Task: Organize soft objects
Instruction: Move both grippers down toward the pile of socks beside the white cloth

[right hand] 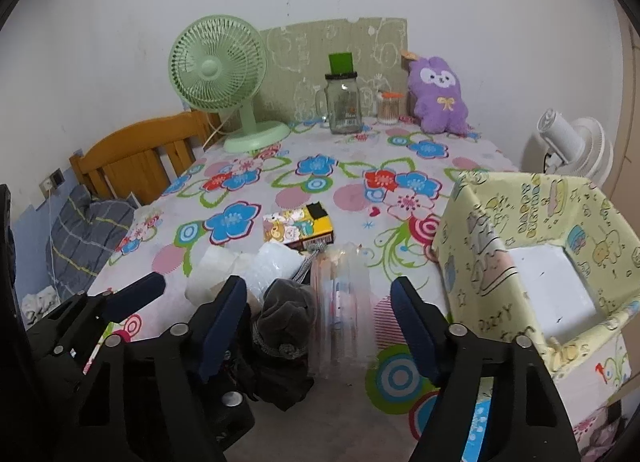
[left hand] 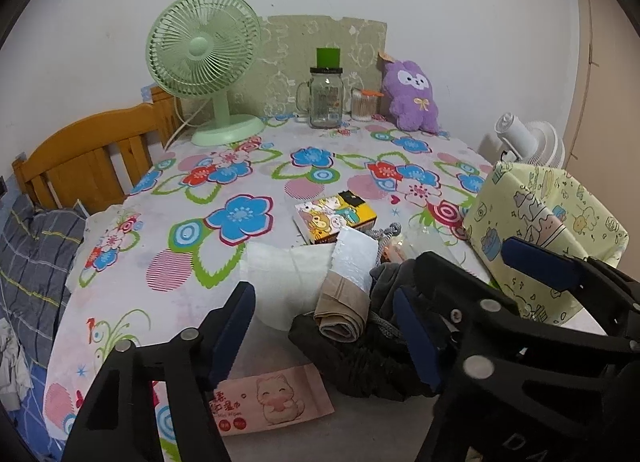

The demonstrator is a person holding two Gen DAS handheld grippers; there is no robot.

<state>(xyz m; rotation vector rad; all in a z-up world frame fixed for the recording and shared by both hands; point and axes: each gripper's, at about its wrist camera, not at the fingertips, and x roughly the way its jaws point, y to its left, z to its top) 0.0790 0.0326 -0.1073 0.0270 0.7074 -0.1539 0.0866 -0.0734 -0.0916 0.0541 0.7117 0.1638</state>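
With both sets of jaws spread wide and holding nothing, hovering low over soft pile at near edge of tabletop [left hand: 168, 206]. Left gripper [left hand: 324, 326] over beige rolled cloth [left hand: 340, 310], white folded cloth [left hand: 280, 282] at 11 o'clock of it, dark garment [left hand: 360, 362] underneath. Right gripper [right hand: 318, 322] straddling grey knit piece [right hand: 286, 306] and clear plastic pack [right hand: 344, 302]. Yellow box [right hand: 472, 246] at 3 o'clock, open, looks empty, probably the target. Best to pick one item only, close on thickest fold, lift clear before swinging toward box. Pink wipes pack [left hand: 272, 398] near left jaws, purple plush [right hand: 438, 94] at 12 o'clock, far side. Dark garment's extent hidden by jaws; pack contents blurred; box floor partly cut off.
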